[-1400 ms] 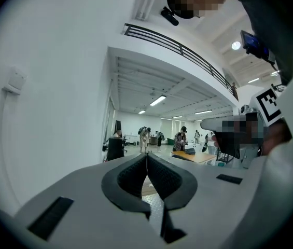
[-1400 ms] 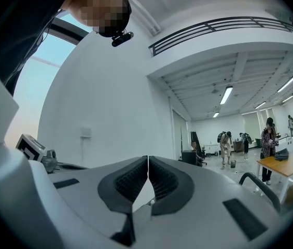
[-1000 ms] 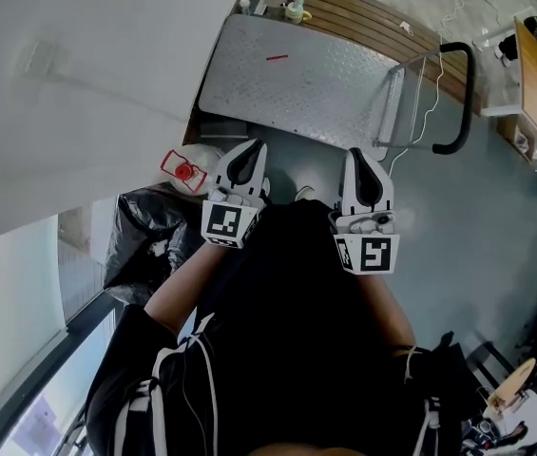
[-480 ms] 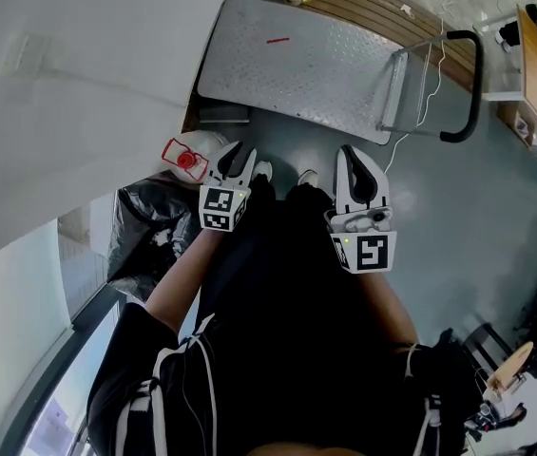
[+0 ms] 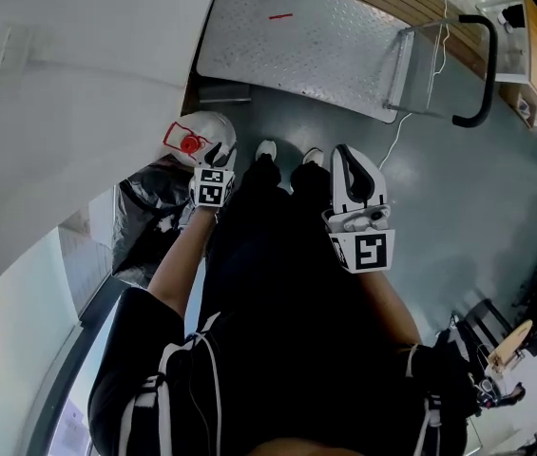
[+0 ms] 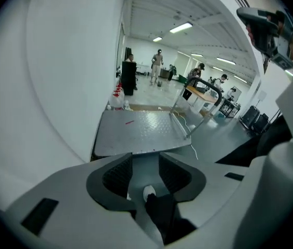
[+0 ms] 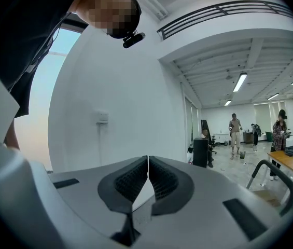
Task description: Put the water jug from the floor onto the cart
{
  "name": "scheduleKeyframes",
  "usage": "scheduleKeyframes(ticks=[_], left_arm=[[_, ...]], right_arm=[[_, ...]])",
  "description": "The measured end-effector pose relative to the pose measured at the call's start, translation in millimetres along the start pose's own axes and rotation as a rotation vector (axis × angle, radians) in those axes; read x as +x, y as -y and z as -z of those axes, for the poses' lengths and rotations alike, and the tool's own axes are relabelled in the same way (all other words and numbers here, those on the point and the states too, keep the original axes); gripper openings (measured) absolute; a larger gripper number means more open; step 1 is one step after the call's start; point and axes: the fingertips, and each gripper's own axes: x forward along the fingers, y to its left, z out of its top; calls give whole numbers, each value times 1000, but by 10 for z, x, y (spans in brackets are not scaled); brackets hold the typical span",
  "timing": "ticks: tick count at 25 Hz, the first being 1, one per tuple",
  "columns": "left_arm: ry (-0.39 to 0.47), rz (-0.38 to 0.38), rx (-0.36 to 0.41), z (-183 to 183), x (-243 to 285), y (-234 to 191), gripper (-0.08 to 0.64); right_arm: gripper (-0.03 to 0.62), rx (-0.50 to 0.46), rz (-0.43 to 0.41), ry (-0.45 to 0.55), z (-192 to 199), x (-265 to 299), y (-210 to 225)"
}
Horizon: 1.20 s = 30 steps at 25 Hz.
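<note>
The water jug (image 5: 207, 129), pale with a red cap and red handle, stands on the floor by the wall, left of my feet. My left gripper (image 5: 220, 158) hangs just right of it and points down; its jaws have just been opening and stand apart. Between them the left gripper (image 6: 145, 160) view shows only floor, a white shoe and a dark trouser leg. My right gripper (image 5: 346, 152) is held over the floor right of my legs. In its own view the right gripper (image 7: 148, 160) is shut with nothing in it. The cart's steel deck (image 5: 297, 46) lies ahead.
A black bag (image 5: 144, 217) lies against the wall behind the jug. The cart's black handle (image 5: 482, 65) rises at its right end, with a white cable (image 5: 406, 112) trailing below it. My shoes (image 5: 266, 148) stand between jug and cart. Several people stand far down the hall (image 6: 156, 64).
My left gripper has dropped towards the floor beside the jug, tipped downward, and its jaws have parted. The right gripper has drifted only a little.
</note>
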Motion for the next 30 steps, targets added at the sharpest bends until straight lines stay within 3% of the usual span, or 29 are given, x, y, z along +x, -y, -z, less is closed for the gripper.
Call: scheduleKeyframes(ticks=[7,12,14,18,28,30], left_arm=[[-126,48,46,598,192,-217,175],[-237,23,-4,1061,370,-413,175],[-272,20,11,1219,479,-470,175],[-286,14,37,1296,604,-603,175],[-361,-7,-50,1572,796,-860,175],[-376,-7,-53,1612,865,-867,175]], right_arm=[[20,20,63,-32,58,-30,53],[20,3,45,-66,137,-6,12],[20,-4,35,-78,206,10,12],[20,-5,37,-90,278,17,14],[20,17,20,-145,612,144,-63],[20,-17,21,-150,640,184,-73]])
